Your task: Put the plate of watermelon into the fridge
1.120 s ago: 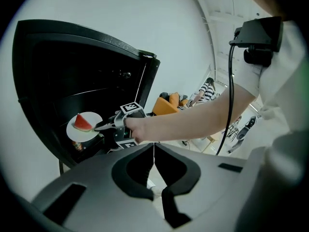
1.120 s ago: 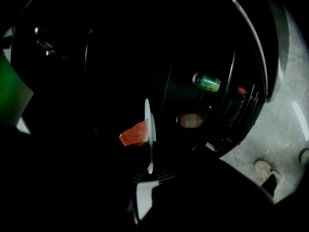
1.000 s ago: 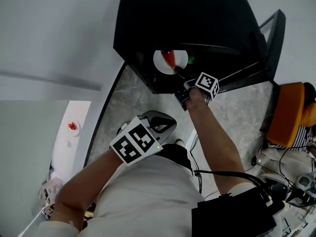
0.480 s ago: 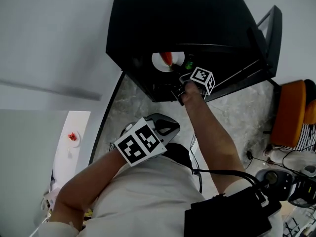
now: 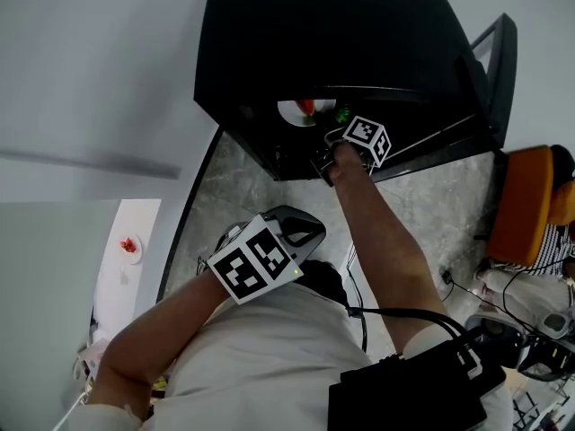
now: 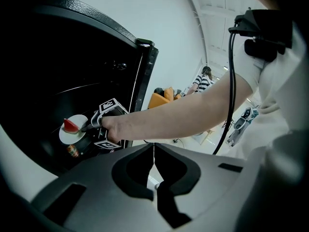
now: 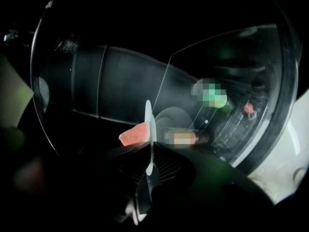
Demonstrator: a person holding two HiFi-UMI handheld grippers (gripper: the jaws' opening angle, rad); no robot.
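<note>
Two grippers seen. Right gripper point(image 7: 150, 150) is clamped on the plate point(image 6: 69, 136) rim, holding it and its watermelon point(image 6: 70, 125) inside the open fridge point(image 5: 314, 34). Left gripper point(image 6: 154, 151) has its jaws together, empty, well back from the fridge.

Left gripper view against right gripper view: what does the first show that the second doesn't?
Only the left gripper view: the left gripper, shut and empty, the person's right arm stretched into the dark fridge, and an orange chair behind. Only the right gripper view: the plate seen edge-on, its rim pinched in the right gripper, and a green-capped bottle. Both: the right gripper, plate and watermelon slice.
</note>
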